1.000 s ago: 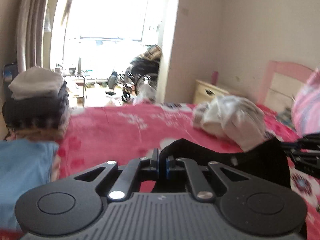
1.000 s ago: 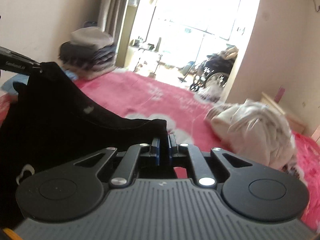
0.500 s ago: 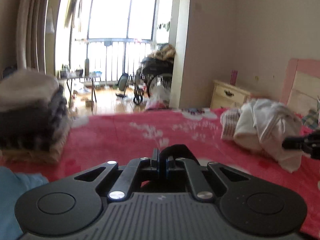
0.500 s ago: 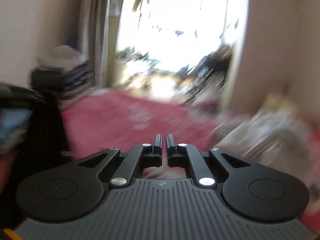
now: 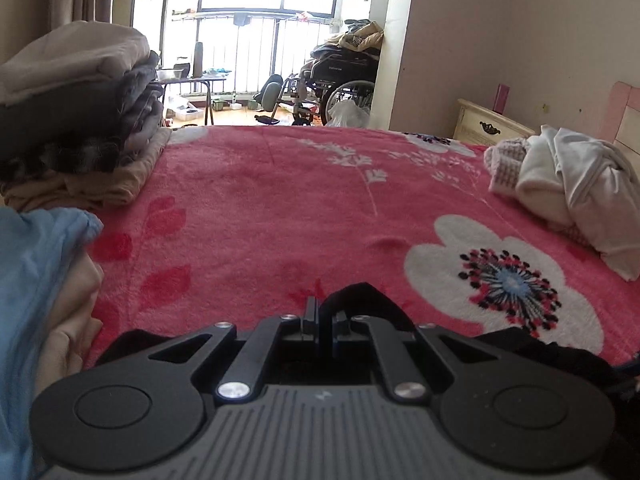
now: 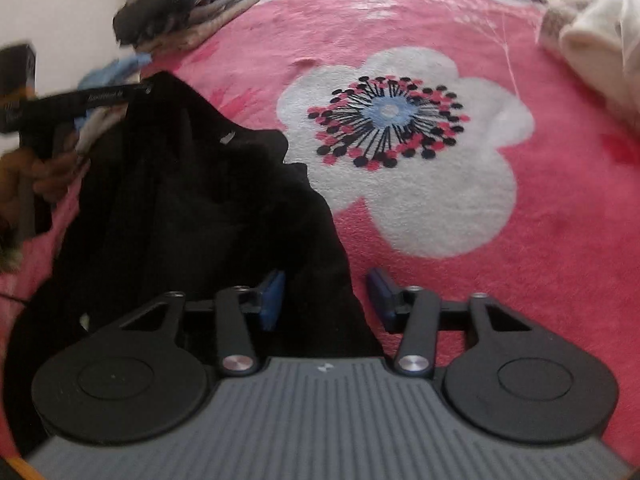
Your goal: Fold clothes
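A black garment point(image 6: 192, 200) hangs crumpled over the pink flowered blanket point(image 6: 500, 240). My left gripper point(image 5: 322, 316) is shut on a fold of this black garment point(image 5: 360, 298), which loops out just past its fingertips. In the right wrist view the left gripper point(image 6: 136, 90) holds the garment's upper corner at the far left. My right gripper point(image 6: 326, 294) points down at the blanket and its jaws are opening. The blue pads point(image 6: 274, 300) stand apart, and the garment's edge lies between them with neither pad pressing on it.
A stack of folded clothes point(image 5: 76, 112) sits at the bed's far left, with a light blue cloth point(image 5: 32, 280) nearer. A heap of white clothes point(image 5: 568, 184) lies at the right. Beyond the bed stand a nightstand point(image 5: 488, 126) and a wheelchair point(image 5: 340, 80).
Both grippers have come down toward the blanket. The right gripper tipped downward and its jaws went from shut to apart. The black garment has sunk with them.
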